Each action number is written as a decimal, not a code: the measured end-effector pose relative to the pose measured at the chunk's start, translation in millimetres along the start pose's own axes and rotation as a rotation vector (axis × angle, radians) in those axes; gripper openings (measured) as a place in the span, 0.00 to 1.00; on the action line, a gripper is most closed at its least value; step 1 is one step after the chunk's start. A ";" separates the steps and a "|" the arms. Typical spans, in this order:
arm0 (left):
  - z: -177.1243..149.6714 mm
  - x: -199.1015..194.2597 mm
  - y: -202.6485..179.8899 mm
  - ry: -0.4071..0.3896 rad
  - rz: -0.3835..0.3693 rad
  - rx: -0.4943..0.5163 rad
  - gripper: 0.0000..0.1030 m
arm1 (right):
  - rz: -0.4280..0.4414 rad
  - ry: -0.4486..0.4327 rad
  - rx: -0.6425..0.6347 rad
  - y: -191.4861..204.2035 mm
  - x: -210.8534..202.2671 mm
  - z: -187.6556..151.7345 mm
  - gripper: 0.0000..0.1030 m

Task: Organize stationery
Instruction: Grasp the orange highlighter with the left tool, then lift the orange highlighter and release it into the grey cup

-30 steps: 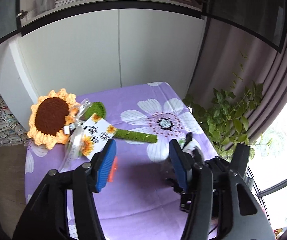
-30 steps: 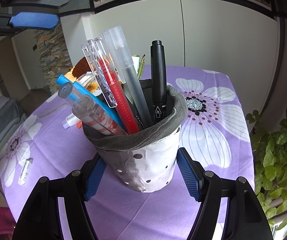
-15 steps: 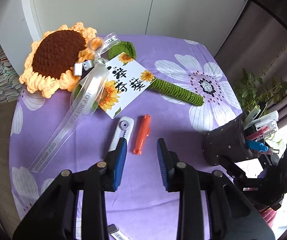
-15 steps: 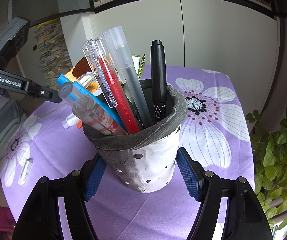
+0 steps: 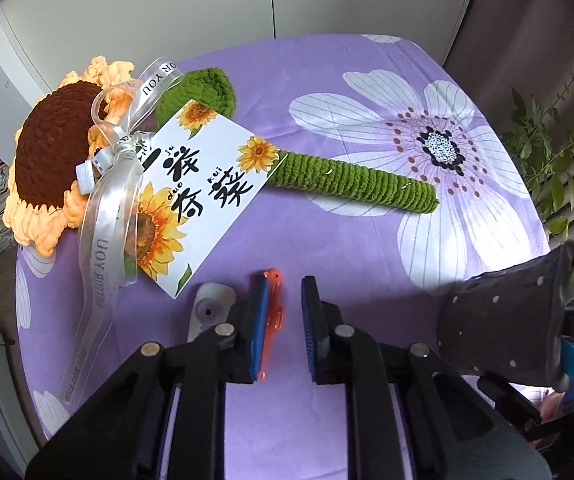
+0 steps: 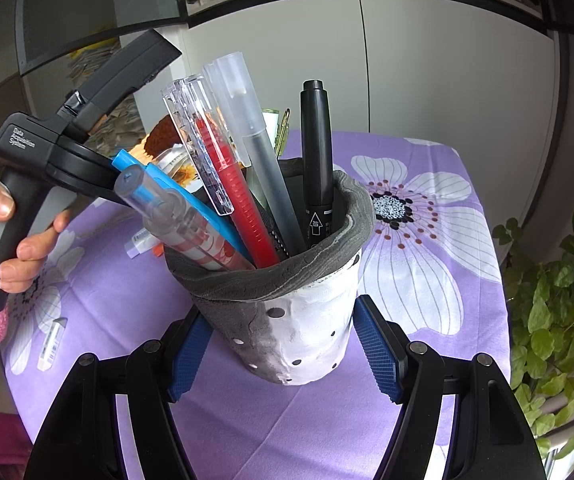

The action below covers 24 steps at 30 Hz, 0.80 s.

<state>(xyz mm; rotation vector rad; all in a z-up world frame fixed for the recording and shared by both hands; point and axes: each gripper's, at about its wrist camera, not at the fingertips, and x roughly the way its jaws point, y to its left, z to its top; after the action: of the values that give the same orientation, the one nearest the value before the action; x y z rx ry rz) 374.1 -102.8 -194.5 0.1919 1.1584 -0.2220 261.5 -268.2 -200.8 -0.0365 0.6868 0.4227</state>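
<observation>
Left gripper (image 5: 285,320): jaws have just been closing and stand narrow, pointing steeply down at the cloth; the pads are not yet pressing on anything.
Orange pen (image 5: 273,320): lies on the purple tablecloth (image 5: 327,240) between the two blue pads, against the left-hand pad, a gap to the other.
Right gripper (image 6: 283,356): blue pads clamped on either side of the pen holder (image 6: 287,320).
Pen holder: stands upright on the cloth, crammed with pens: a red pen (image 6: 231,196), a black marker (image 6: 317,152), a blue pen (image 6: 179,196).
White correction tape (image 5: 209,308): just beside the outer face of the left-hand finger.
Crochet sunflower (image 5: 51,152): beyond the pads, with a card (image 5: 203,192) and ribbon (image 5: 107,216); its green stem (image 5: 351,184) lies across the cloth.
Orange pen's look: short, bright plastic, mostly hidden by the pad.
Eraser (image 6: 51,344): alone near the table's edge.
</observation>
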 end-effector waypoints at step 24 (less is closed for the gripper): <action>-15.4 -64.9 3.5 -0.141 -0.069 0.004 0.11 | 0.000 0.000 0.001 0.2 -0.3 -0.1 0.70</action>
<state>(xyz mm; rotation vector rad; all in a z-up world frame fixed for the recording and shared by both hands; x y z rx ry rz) 336.6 -90.5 -140.7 0.1377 1.0254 -0.2939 261.1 -268.1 -200.8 -0.0359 0.6869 0.4225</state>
